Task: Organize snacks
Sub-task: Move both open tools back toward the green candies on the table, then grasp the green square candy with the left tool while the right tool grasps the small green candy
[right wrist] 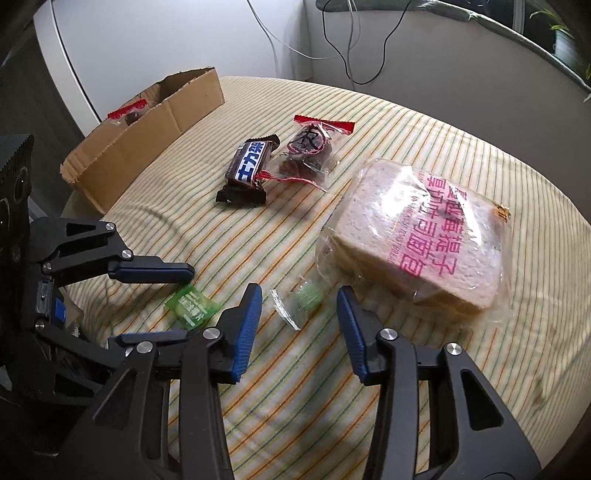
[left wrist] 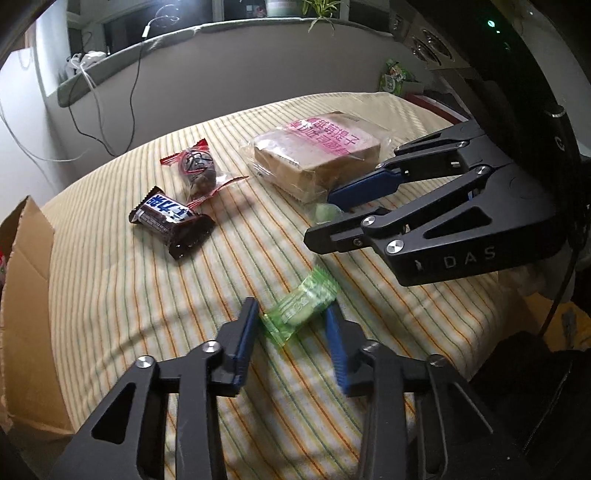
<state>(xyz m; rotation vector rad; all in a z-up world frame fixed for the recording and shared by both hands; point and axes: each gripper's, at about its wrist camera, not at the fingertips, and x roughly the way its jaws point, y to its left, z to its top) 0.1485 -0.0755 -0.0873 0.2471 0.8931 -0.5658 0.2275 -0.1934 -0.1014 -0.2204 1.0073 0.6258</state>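
One red-ended sweet already in the brown cardboard box; chocolate bar, clear-bagged dried fruit, bagged sliced bread and two green candies left on the striped cloth. Left gripper angled down, jaws partly open astride the green-wrapped candy, not pressing; right gripper likewise astride the clear-wrapped green candy.

The bench is covered with a cream cloth striped in green and orange. Behind it runs a plain pale wall topped by a grey-green ledge. Black and white cables hang from the ledge down the wall. Potted plants stand on the ledge before a window. Daylight falls unevenly across the cloth.
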